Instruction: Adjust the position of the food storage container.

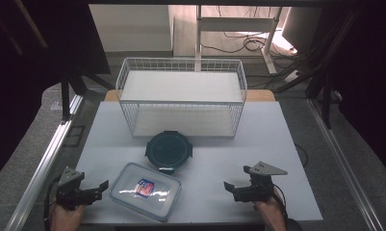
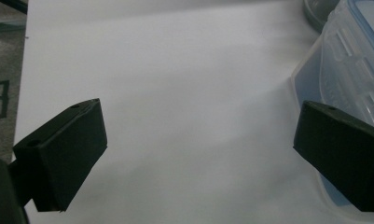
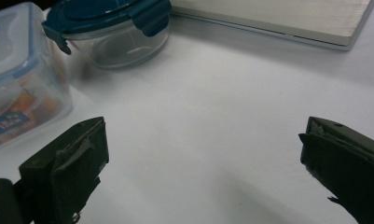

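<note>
Both my left gripper [image 1: 102, 185] and right gripper [image 1: 227, 186] gape empty; the clear rectangular plastic box [image 1: 146, 191], at my left's three o'clock, could skid sideways if nudged.

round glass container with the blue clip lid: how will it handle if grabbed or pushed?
The round container has clear, glass-like walls, so it is probably heavy for its size, rigid, breakable and slippery for fingers. It sits low and wide on the table, so a push likely slides it rather than tips it.

Label on the rectangular container [image 1: 146, 191]: print too blurred.
</note>
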The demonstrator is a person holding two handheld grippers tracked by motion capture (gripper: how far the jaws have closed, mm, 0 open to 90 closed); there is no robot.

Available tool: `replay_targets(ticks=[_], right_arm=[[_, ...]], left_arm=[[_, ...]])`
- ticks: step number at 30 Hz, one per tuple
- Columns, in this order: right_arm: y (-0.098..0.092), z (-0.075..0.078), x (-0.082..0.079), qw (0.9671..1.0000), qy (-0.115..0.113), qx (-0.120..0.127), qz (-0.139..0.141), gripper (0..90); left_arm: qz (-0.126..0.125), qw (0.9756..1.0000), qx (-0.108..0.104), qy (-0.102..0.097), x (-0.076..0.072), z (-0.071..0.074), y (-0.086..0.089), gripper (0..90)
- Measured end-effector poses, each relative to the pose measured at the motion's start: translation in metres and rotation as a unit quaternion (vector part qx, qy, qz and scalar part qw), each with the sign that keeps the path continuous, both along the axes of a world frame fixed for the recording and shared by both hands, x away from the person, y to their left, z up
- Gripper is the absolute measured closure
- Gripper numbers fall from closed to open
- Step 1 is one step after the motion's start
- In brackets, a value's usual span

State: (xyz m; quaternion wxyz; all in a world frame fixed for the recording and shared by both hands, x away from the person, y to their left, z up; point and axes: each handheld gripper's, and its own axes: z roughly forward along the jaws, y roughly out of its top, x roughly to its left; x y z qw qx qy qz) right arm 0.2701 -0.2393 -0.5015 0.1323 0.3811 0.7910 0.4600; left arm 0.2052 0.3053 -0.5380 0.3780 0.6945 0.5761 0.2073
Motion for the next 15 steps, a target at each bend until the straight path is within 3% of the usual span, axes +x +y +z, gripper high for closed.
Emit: replay_targets(ticks=[4,8,15], right_arm=[[-0.0004,-0.0008,0.0009,0.9999,-0.007,-0.003,-0.008,0.3],[0.0014,-0.0034,0.0019,1.0000,0.001,-0.006,-0.002,0.3],[0.0064,-0.0077,0.0023,0.9995,0.014,-0.028,0.006,0.3]], left_arm=[[-0.007,0.9999,-0.009,-0.008,0.0001,-0.0012,0.0006,3.0],[-0.005,0.9998,-0.009,-0.020,-0.0005,0.0003,0.0006,2.8],[-0.012,0.9999,0.003,-0.007,0.0021,-0.0022,-0.0018,3.1]])
